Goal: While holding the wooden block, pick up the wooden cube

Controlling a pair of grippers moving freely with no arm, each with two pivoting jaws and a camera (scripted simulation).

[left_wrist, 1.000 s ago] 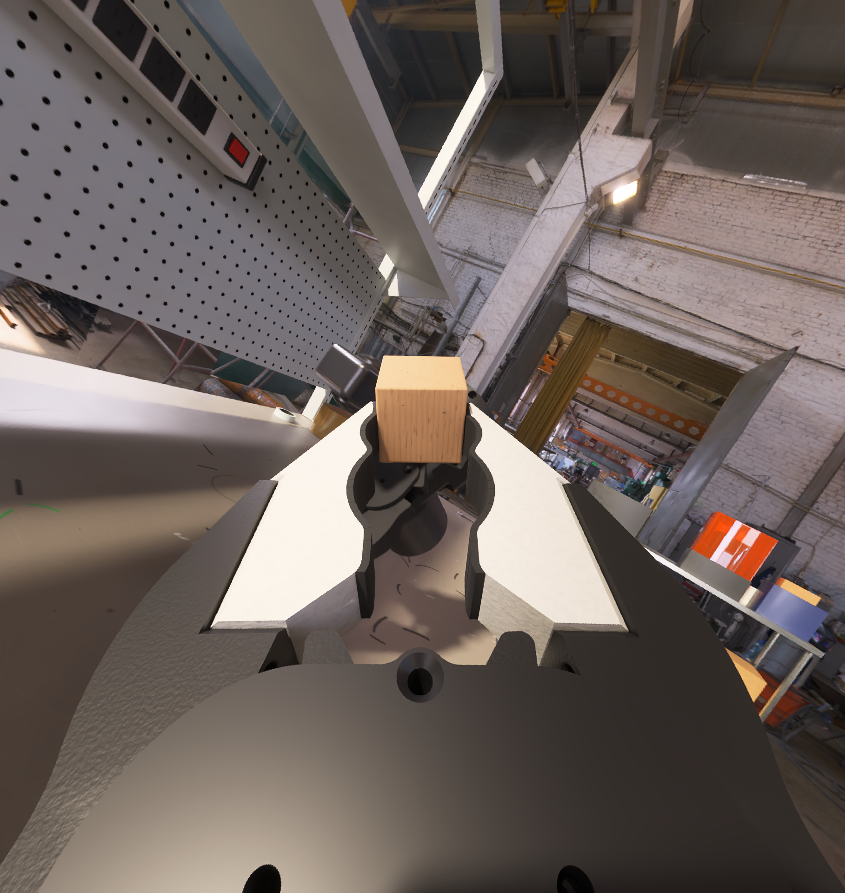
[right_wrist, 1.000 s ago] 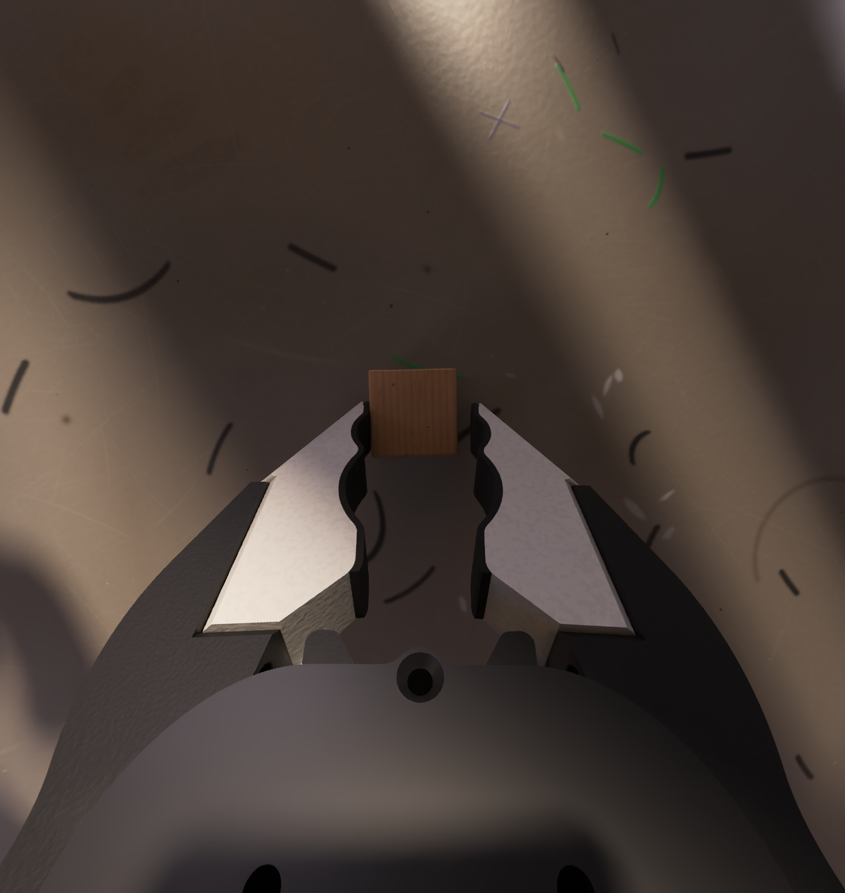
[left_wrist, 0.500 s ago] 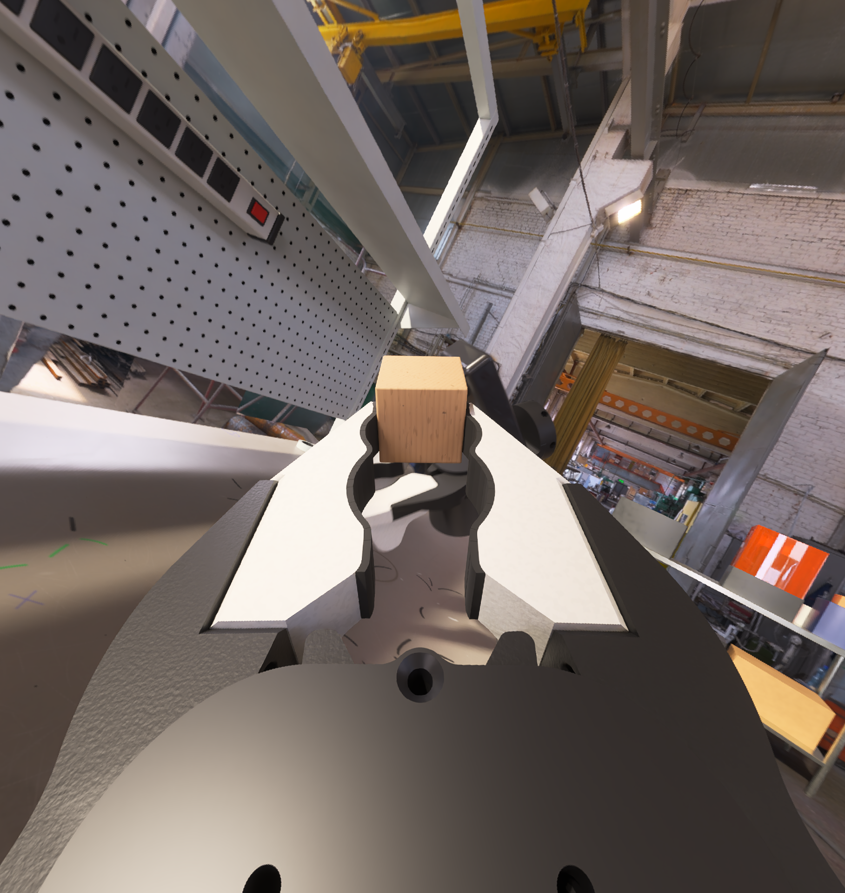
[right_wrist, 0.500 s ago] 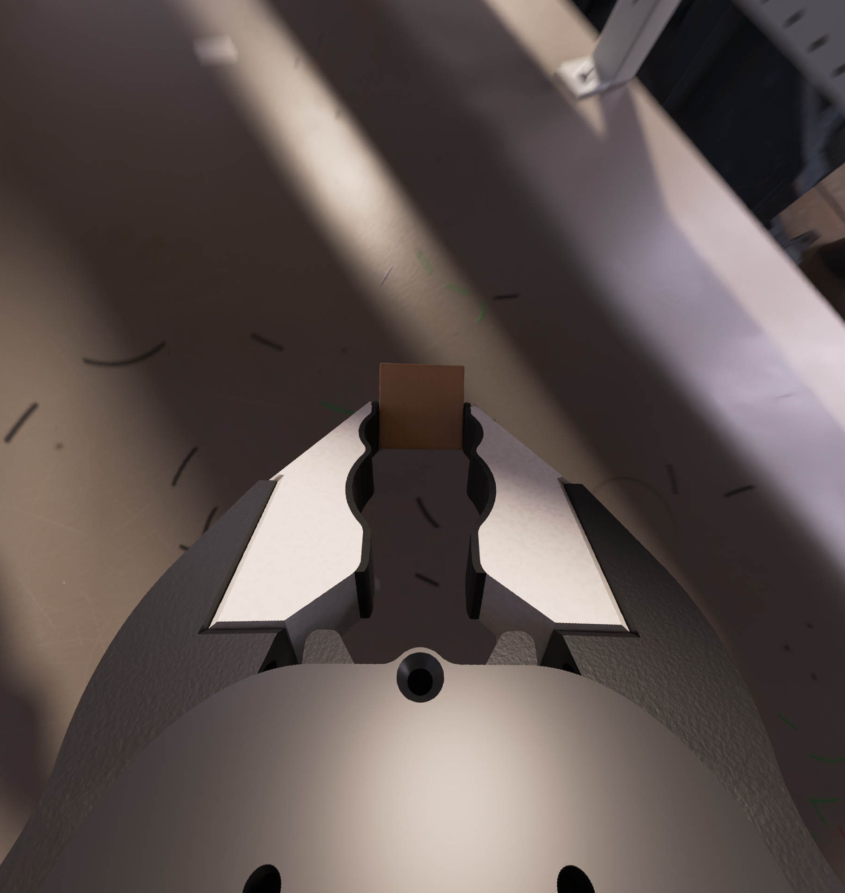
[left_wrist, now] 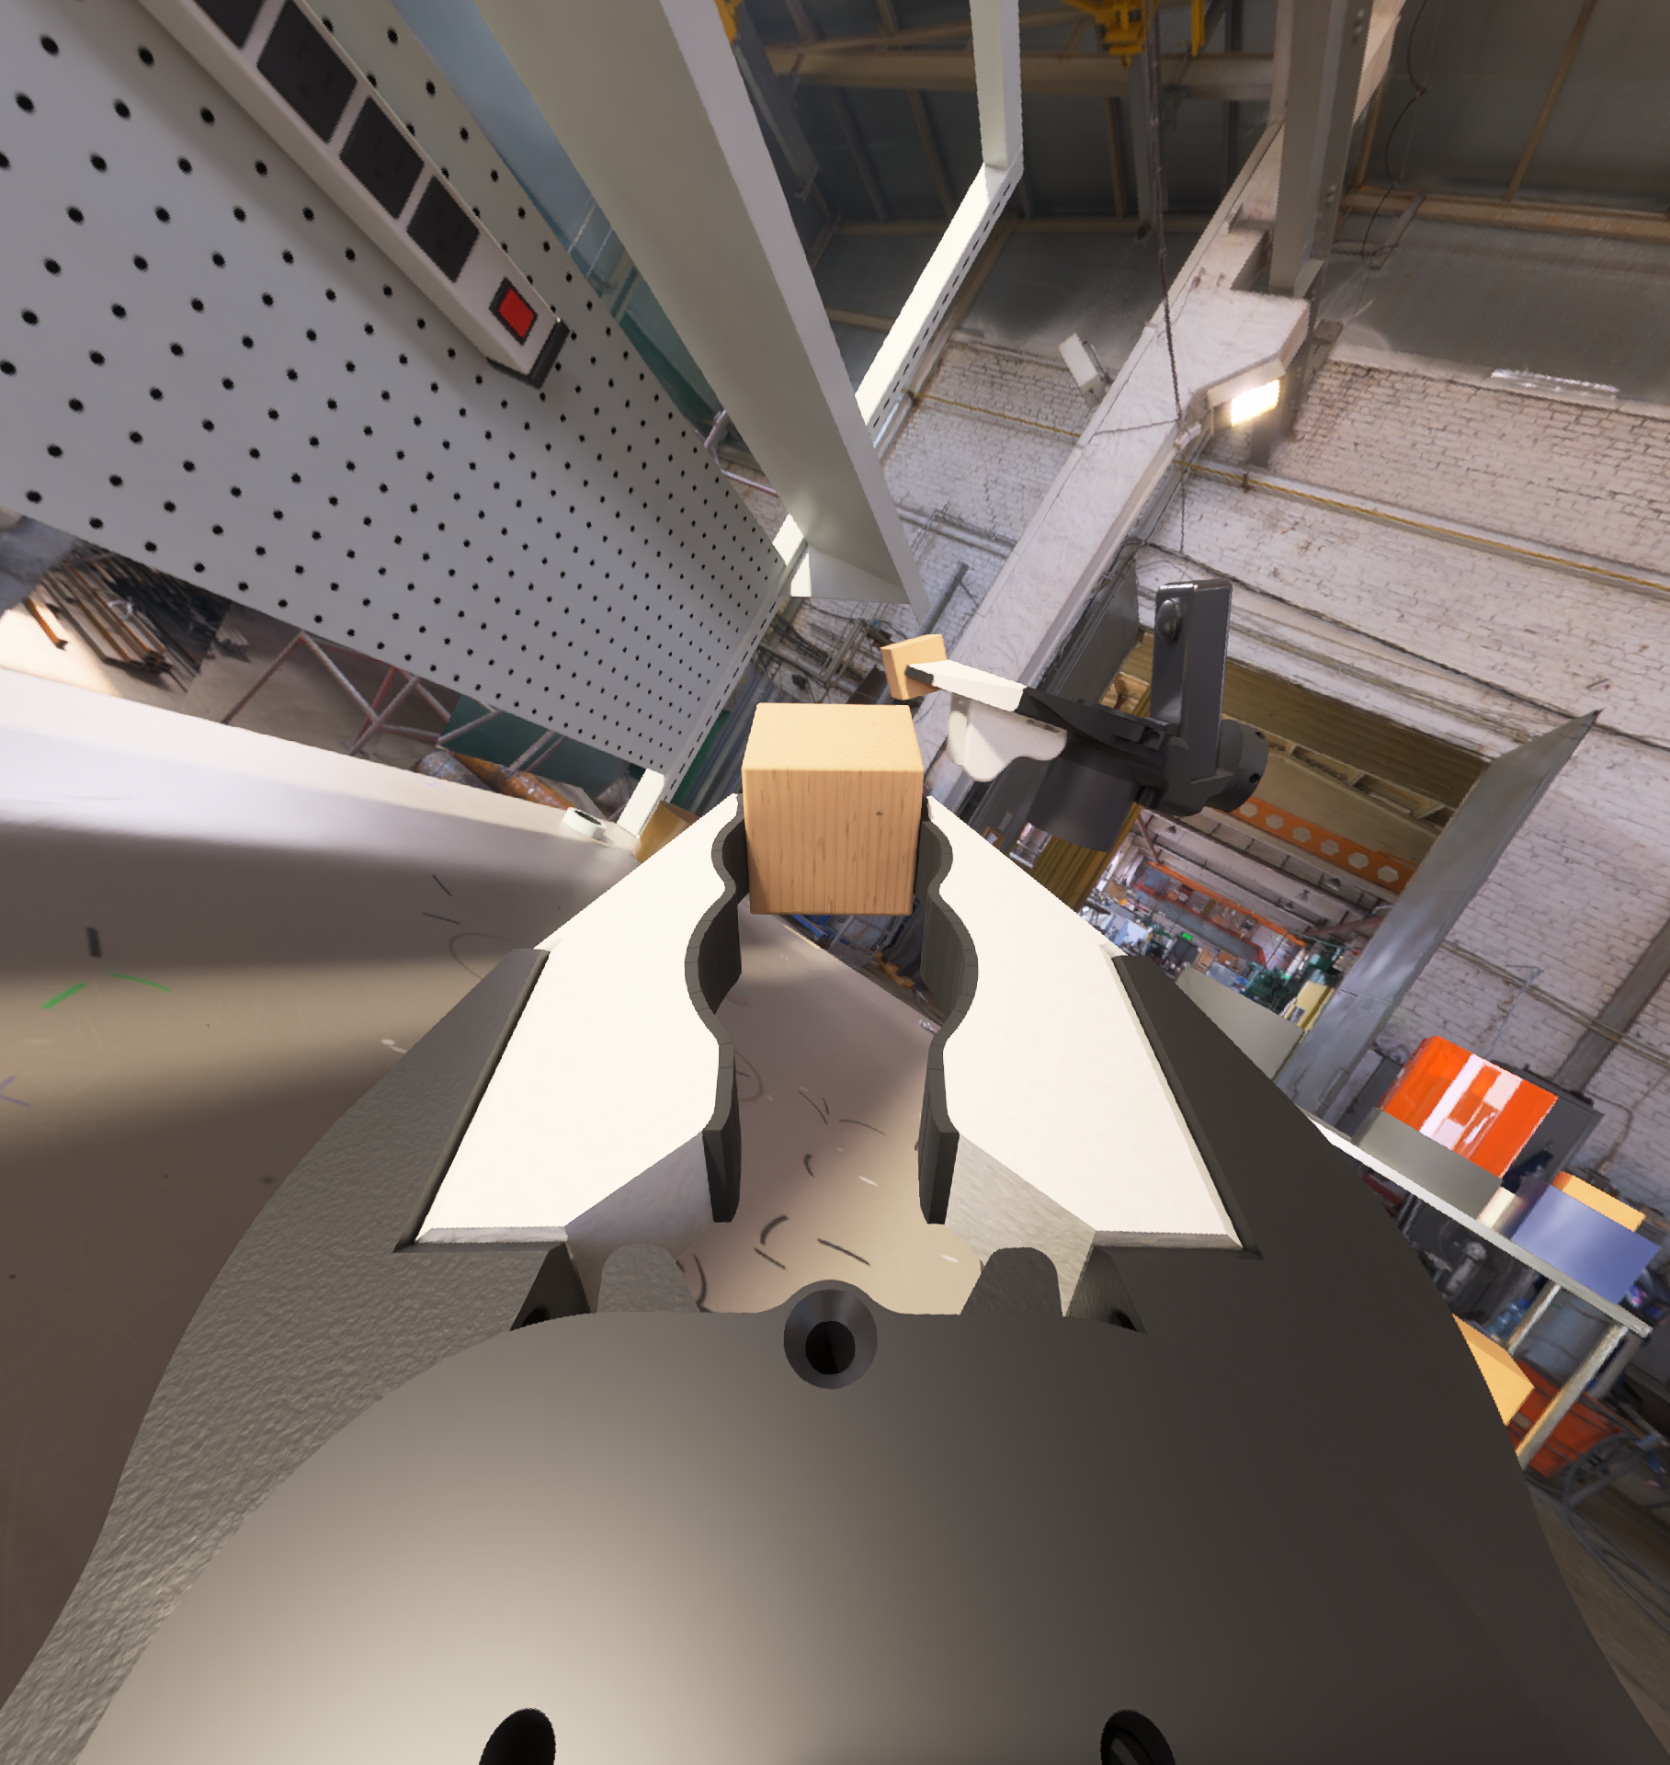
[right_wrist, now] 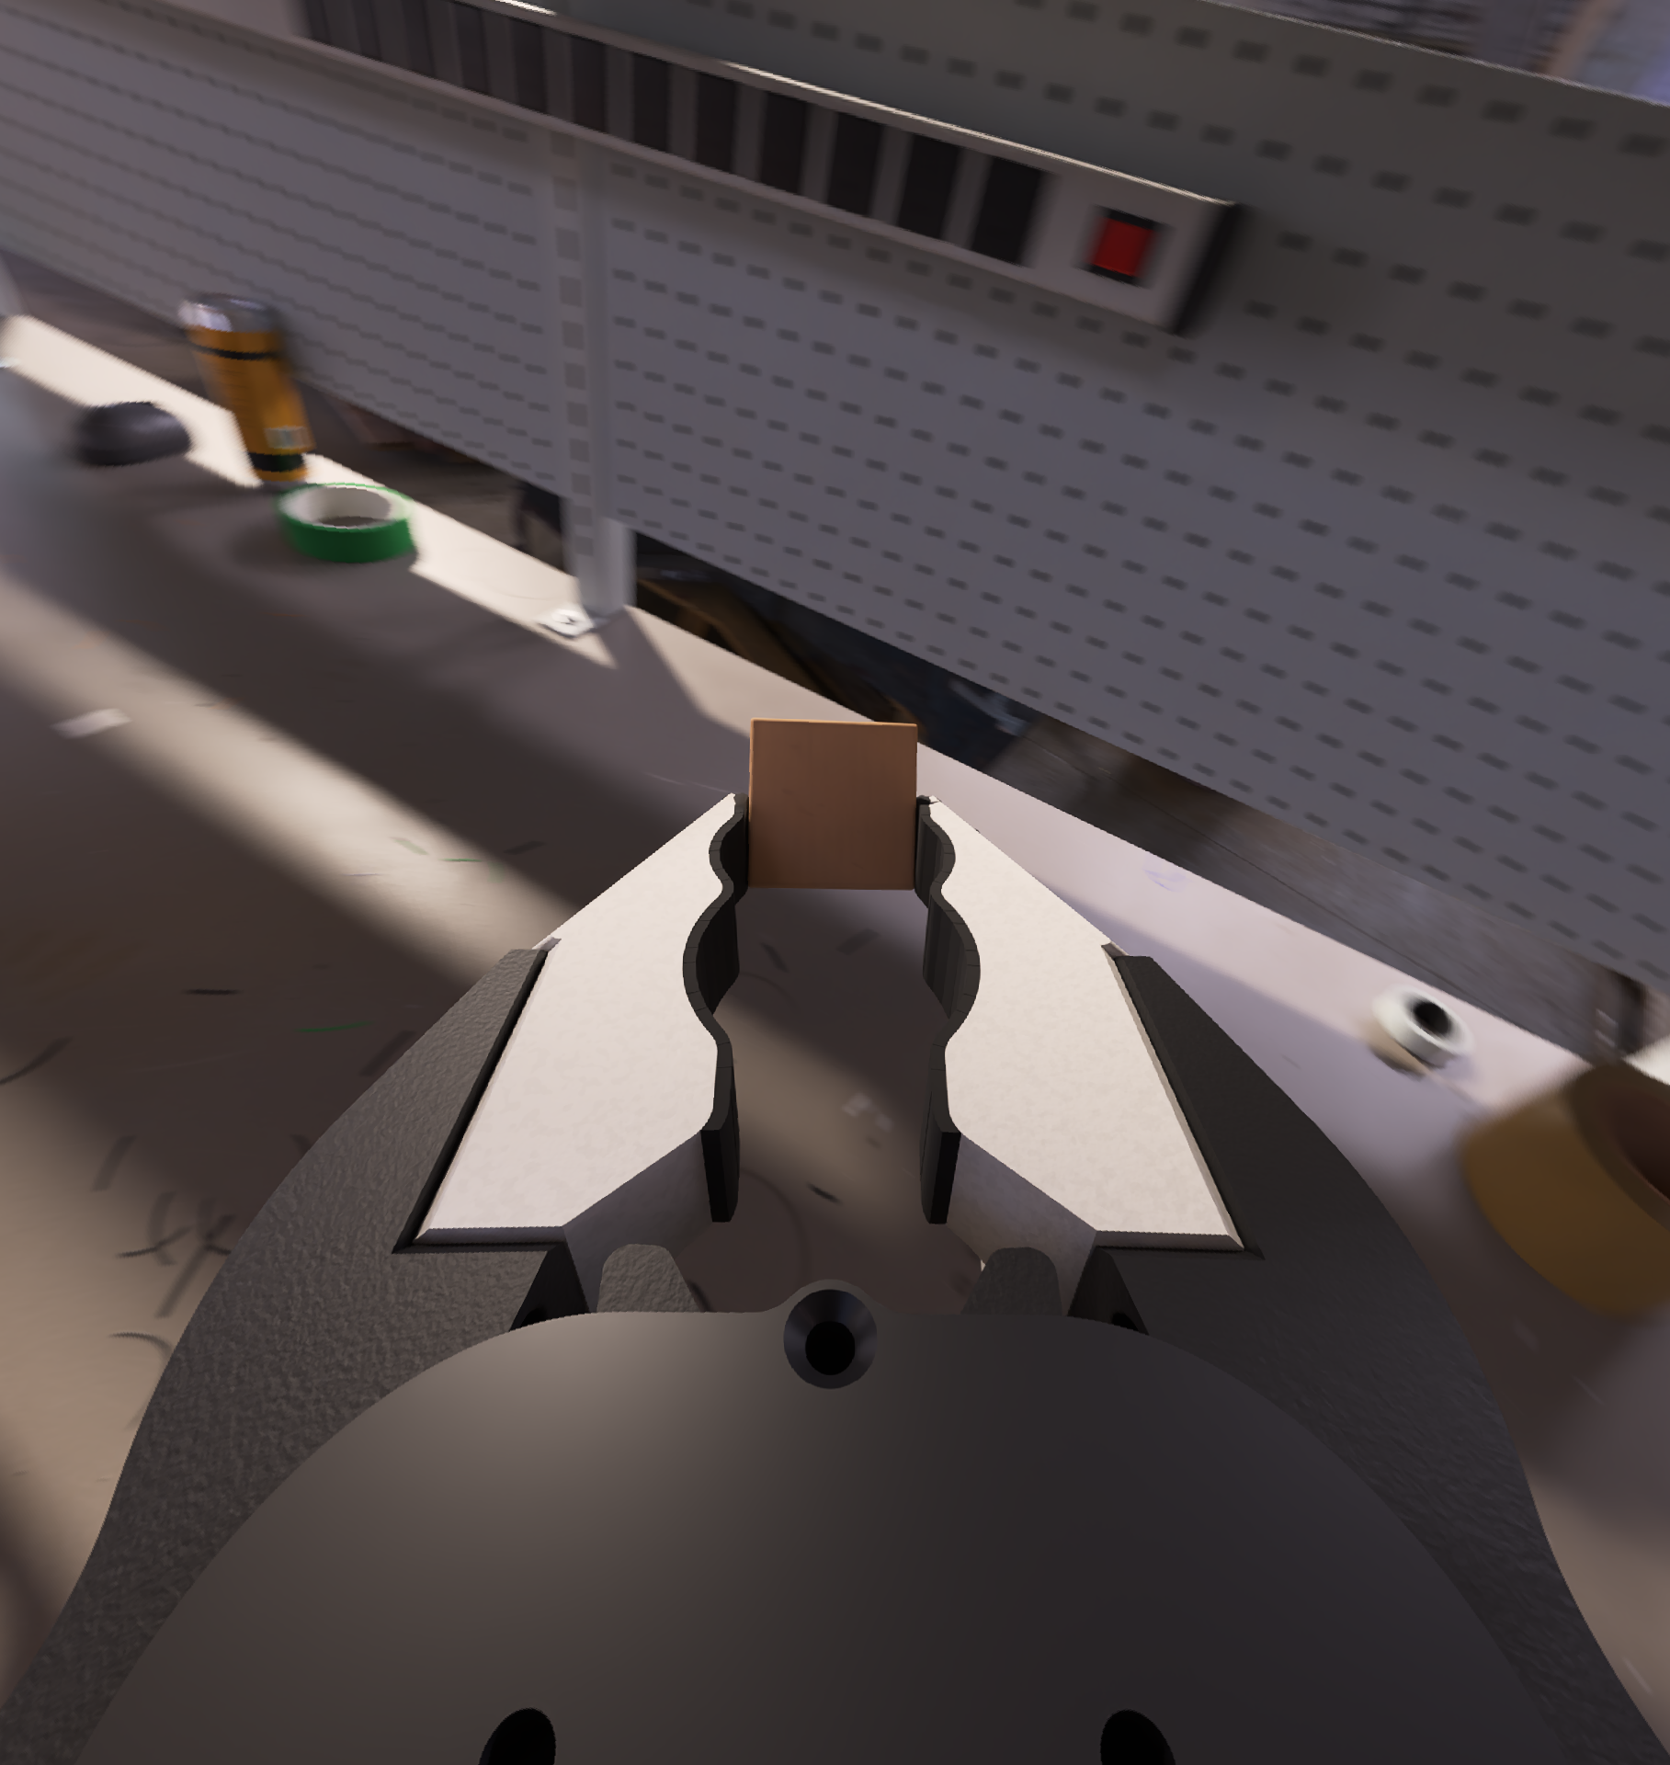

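Note:
My left gripper is shut on a light wooden block held between its fingertips, raised above the table. My right gripper is shut on a small brown wooden cube and holds it lifted off the table. In the left wrist view the right gripper shows farther off and higher, up to the right of the block, with the wooden cube at its tips.
A white pegboard with a power strip stands behind the table. A yellow can, a green tape roll, a dark lump and a brown tape roll lie along the back edge.
My right gripper closed on the cube, lifted it off the table and tilted up toward the pegboard. It has risen into the left wrist view. My left gripper kept holding the block.

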